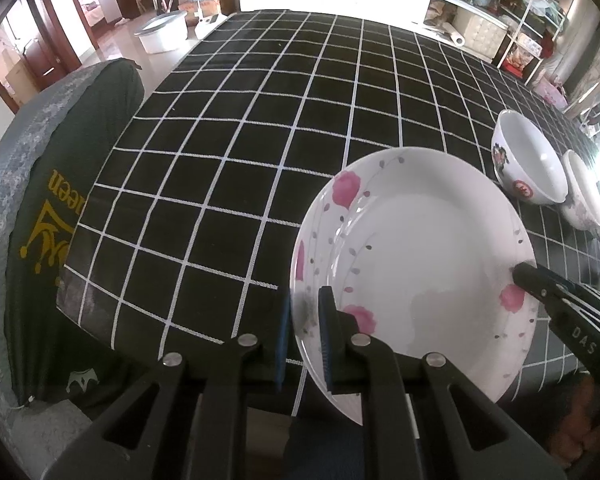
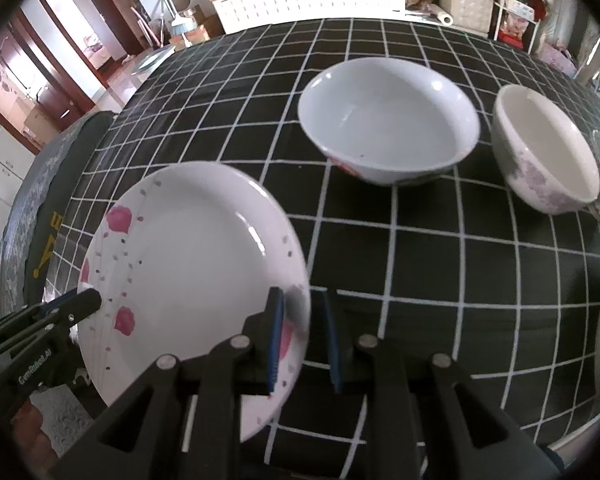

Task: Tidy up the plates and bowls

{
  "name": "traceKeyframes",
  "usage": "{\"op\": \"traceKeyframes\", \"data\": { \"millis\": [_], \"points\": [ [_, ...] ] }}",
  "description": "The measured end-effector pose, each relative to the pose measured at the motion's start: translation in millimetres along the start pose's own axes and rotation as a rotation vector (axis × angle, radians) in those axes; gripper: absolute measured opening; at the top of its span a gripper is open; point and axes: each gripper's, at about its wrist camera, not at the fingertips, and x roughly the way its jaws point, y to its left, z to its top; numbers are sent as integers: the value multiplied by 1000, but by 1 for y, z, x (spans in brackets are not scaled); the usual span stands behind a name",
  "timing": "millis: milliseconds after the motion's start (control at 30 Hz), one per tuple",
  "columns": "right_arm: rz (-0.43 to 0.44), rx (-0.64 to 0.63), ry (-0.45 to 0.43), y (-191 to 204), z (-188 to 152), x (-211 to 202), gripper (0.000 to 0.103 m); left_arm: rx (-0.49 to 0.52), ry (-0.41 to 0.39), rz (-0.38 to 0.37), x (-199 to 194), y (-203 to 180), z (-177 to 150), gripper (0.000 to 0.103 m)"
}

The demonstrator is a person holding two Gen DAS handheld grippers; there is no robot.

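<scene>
The plate (image 1: 416, 256), white with pink flowers, sat at the near edge of the bench (image 1: 260, 120), its rim caught on both sides. The left tool (image 1: 303, 332) was pinched nearly shut on the plate's left rim. The right tool (image 2: 303, 340) straddled the opposite rim with its jaws a little apart; the inner pad (image 2: 275, 340) lay against the plate, though from where I stood I could not be sure the outer one touched. Further back stood a large white bowl (image 2: 388, 120) and, just beside it, a smaller flowered bowl (image 2: 548, 152), each separate and upright. Nothing looked stacked yet, so I judged the sorting barely begun: the plate had still to be placed and the bowls nested.
</scene>
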Motion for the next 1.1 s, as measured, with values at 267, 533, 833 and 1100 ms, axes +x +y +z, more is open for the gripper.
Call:
{"op": "traceKeyframes", "data": {
  "millis": [267,533,833,1100],
  "points": [
    [26,7,-44,-7,-3,-25,25,-9,-50,11,-29,-4,-5,11],
    [29,29,-125,-18,-4,-65,25,36,-111,-12,-67,-28,-7,11],
    [-18,84,-202,-42,-17,-104,25,120,-152,-77,-90,-76,-13,11],
    [-84,182,-234,-83,-33,-127,25,210,-170,-132,-101,-126,-16,11]
  ]
}}
